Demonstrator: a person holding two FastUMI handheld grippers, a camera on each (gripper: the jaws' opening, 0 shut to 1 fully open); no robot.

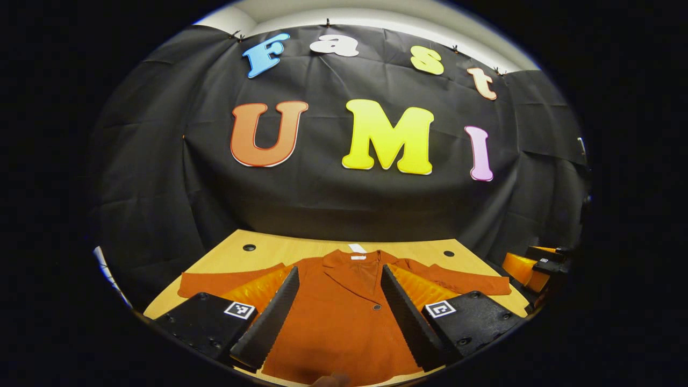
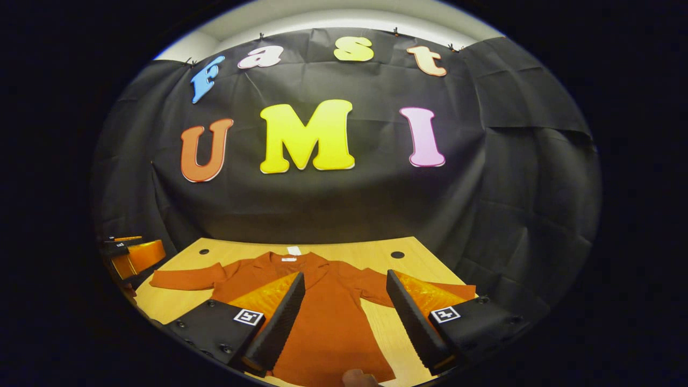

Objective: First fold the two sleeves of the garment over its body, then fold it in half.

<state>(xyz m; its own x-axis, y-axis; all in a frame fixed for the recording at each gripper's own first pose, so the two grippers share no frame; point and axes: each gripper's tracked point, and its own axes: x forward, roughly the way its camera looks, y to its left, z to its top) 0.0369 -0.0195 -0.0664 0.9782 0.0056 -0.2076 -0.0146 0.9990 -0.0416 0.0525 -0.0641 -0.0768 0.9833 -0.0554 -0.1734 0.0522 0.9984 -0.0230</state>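
Note:
A rust-orange jacket [image 1: 338,317] lies flat on the wooden table [image 1: 301,250], collar toward the far wall, both sleeves spread out sideways. Its left sleeve [image 1: 215,282] and right sleeve [image 1: 467,282] rest on the wood. My left gripper [image 1: 338,279] hovers open above the jacket's body, fingers wide apart, holding nothing. In the right gripper view the jacket [image 2: 322,317] appears again, with its sleeves [image 2: 183,277] out to each side. My right gripper [image 2: 344,285] is open over the jacket's right half, empty. The other gripper [image 1: 535,266] shows at the right edge of the left gripper view.
Two dark round holes [image 1: 249,248] [image 1: 448,253] sit in the table near its far edge. A white tag [image 1: 357,248] sticks out at the collar. The black cloth wall hangs close behind the table. A fingertip [image 2: 357,378] shows at the bottom edge.

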